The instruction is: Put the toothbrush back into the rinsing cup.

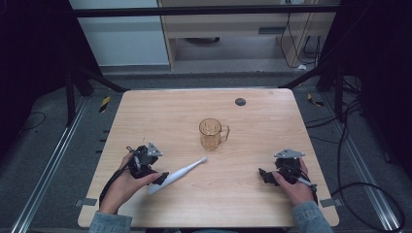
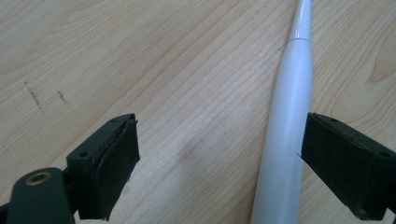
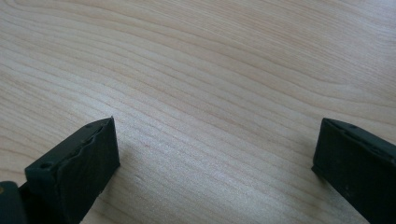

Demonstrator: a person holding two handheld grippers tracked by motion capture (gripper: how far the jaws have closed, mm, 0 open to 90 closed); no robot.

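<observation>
At the near left of the tabletop (image 1: 243,194), the left tool (image 1: 162,176) is held low over the thick handle end of a white electric toothbrush (image 1: 176,174). In the left gripper view the jaws are seen spread wide, with the toothbrush (image 2: 286,140) lying between them but far off centre: its handle sits just beside, perhaps touching, the jaw at the right of that view, while a broad strip of bare wood separates it from the other jaw. No pinch is made yet.

The long axis of the toothbrush is what the coming move is judged to turn on. It runs diagonally from the near left, under the left tool, towards the far right, so that the brush head points at an amber glass mug (image 1: 212,134) standing upright near the middle of the tabletop (handle turned to the right). The jaws straddle this axis crosswise, which suits a grasp across the handle, though a small sideways shift would centre it.

At the near right, the right tool (image 1: 265,175) is held well apart from the toothbrush, its jaws spread over bare wood. The left hand is plainly the nearer one.
</observation>
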